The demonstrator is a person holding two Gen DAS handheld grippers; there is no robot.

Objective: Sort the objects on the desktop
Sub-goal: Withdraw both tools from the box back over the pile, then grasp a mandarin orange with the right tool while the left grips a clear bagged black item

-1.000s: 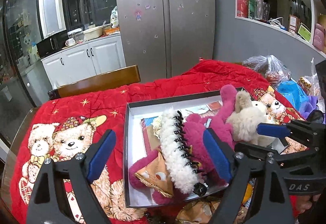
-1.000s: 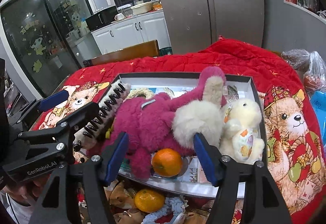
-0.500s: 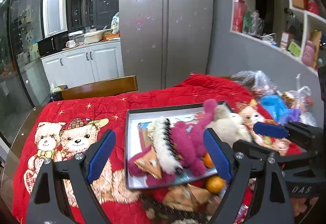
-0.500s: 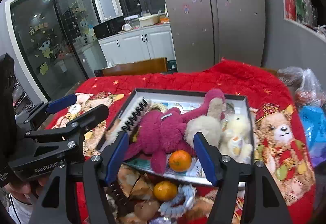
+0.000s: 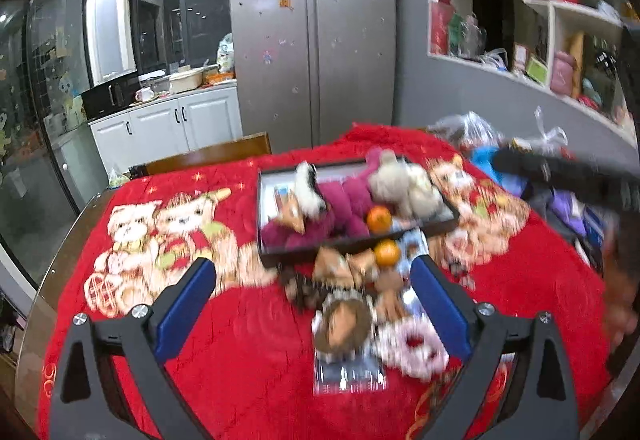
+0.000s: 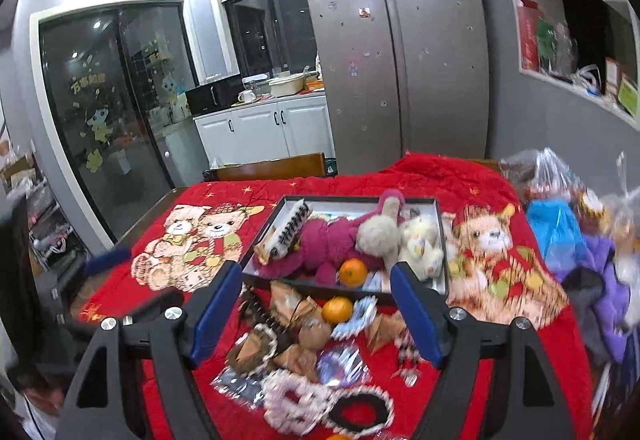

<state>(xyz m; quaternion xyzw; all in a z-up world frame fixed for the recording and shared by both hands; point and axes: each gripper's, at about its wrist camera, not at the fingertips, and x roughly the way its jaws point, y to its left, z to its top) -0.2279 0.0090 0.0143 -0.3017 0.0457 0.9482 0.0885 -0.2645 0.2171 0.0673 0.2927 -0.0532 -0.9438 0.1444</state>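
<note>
A big red blanket (image 6: 400, 176) with teddy bear pictures covers the table. On it sits a dark flat box (image 6: 439, 240), and inside the box lie a purple plush toy (image 6: 324, 244), a small cream plush toy (image 6: 420, 244), a fuzzy white hair clip (image 6: 286, 236) and an orange (image 6: 353, 272). The box is out in front of both grippers, well apart from them. Just in front of the box is a messy pile of little things (image 6: 304, 344), with a second orange (image 6: 337, 310) in it. The pile lies near the tips of both grippers. The left gripper (image 5: 312, 304) has its jaws opening wide, with nothing held between them. The right gripper (image 6: 316, 306) is opening too, and it is not gripping anything.
</note>
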